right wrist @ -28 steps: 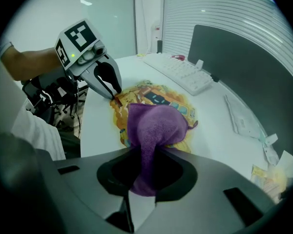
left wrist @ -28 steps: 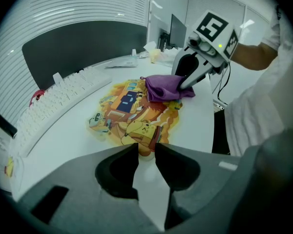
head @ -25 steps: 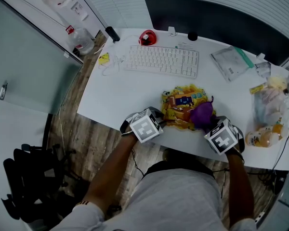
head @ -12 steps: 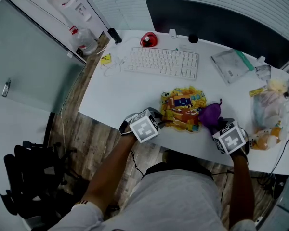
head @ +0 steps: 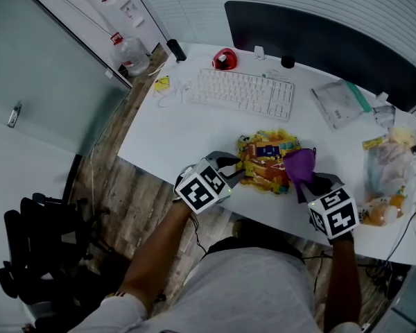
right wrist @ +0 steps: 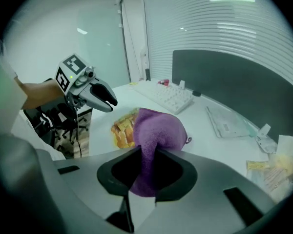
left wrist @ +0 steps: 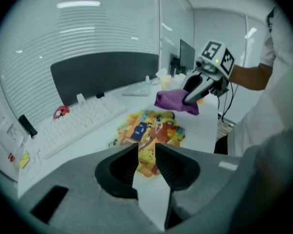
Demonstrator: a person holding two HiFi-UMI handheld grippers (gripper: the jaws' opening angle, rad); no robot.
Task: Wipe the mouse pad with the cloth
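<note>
Gripping the purple cloth (right wrist: 156,130) by a bunched fold, the right gripper (right wrist: 146,155) hangs above the right edge of the mouse pad (head: 267,161), which lies lower centre in the head view, close to the front edge of the desk (head: 173,130). The left gripper (left wrist: 146,152) hovers at the pad's left edge, jaws narrowly apart, empty, not pinning it. Likely risks: the unpinned pad slides or wrinkles under the wipe, maybe off the edge; the cloth drags out of the pinch.
</note>
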